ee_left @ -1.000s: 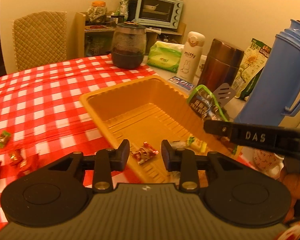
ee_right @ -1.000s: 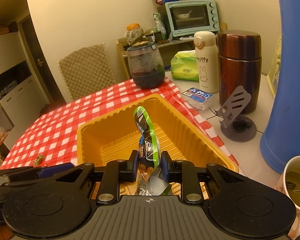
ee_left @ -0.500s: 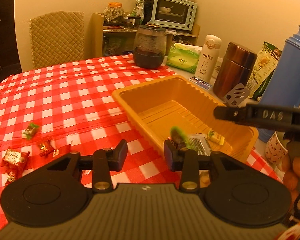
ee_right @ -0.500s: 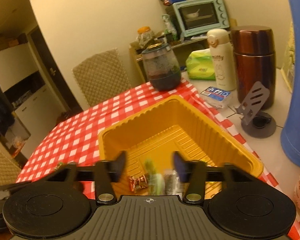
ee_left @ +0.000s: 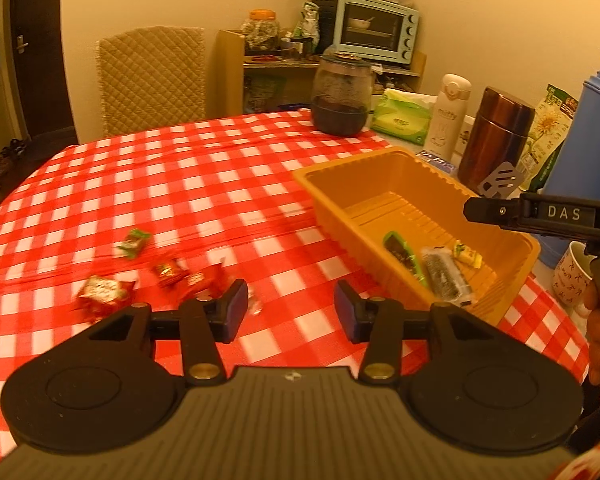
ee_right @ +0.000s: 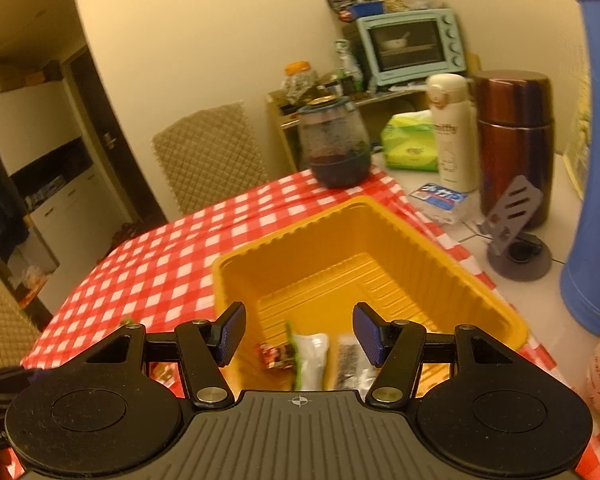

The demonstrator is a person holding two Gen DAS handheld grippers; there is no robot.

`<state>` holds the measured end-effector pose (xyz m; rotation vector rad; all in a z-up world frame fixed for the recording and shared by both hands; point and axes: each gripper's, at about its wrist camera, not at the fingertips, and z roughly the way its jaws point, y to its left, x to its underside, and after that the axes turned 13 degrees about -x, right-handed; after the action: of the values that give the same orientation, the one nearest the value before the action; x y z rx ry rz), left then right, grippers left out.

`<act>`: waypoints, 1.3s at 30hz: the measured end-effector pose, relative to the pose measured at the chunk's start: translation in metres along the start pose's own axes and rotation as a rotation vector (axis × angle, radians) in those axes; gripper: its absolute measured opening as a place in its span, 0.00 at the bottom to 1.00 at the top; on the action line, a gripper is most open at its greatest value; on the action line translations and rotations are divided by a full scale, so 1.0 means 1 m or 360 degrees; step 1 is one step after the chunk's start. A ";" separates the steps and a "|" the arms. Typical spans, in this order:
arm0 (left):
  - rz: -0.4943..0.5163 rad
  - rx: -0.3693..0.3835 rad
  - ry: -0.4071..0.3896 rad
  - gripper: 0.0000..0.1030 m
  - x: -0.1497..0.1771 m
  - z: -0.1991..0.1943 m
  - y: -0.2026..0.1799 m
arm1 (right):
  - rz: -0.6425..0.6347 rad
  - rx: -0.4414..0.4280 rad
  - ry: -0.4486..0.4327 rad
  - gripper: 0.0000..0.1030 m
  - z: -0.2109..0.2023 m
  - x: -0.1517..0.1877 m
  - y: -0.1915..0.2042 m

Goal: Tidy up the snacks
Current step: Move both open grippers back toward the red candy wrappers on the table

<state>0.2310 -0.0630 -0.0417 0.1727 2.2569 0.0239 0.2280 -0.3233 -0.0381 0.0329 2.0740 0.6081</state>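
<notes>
The left tool (ee_left: 287,312), empty with jaws opening, points at small red-wrapped candies (ee_left: 168,274) on the counter (ee_left: 204,184) just ahead to its left: light, crinkly, likely slippery, best pinched across the body, not the twisted ends.

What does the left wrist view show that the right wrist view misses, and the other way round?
Only the left wrist view shows the loose wrapped candies on the checked tablecloth, the yellow candy in the tray, and the left gripper, its jaws opening with nothing between them. Only the right wrist view shows the red candy in the tray and the right gripper, jaws open and empty above it. Both show the yellow tray, the green-edged packet and the dark bar inside it.
</notes>
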 end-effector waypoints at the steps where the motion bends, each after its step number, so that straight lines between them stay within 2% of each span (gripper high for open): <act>1: -0.0004 -0.0013 0.0000 0.45 0.001 -0.003 0.004 | -0.0017 -0.0008 0.0011 0.58 0.002 0.002 0.005; 4: -0.0029 -0.0048 0.0010 0.54 0.004 -0.009 0.017 | -0.0059 -0.0055 0.0047 0.58 0.009 0.008 0.021; 12: -0.0081 -0.0159 0.0021 0.67 0.016 -0.022 0.056 | -0.0164 -0.0157 0.0125 0.58 0.030 0.021 0.061; 16: -0.0070 -0.0226 0.0037 0.70 0.025 -0.024 0.077 | -0.0218 -0.0198 0.0155 0.58 0.041 0.027 0.079; 25: -0.0096 -0.0328 0.0072 0.71 0.038 -0.014 0.126 | -0.0349 -0.0247 0.0267 0.58 0.070 0.042 0.103; 31: -0.0120 -0.0319 0.0062 0.71 0.043 0.004 0.141 | -0.0430 -0.0257 0.0334 0.58 0.092 0.052 0.112; 39: -0.0114 -0.0273 0.0112 0.69 0.046 0.039 0.142 | -0.0560 -0.0246 0.0442 0.58 0.129 0.070 0.112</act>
<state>0.2489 0.0822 -0.0909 -0.0006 2.3165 0.1878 0.2692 -0.1546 -0.1013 -0.5211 2.2189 0.5753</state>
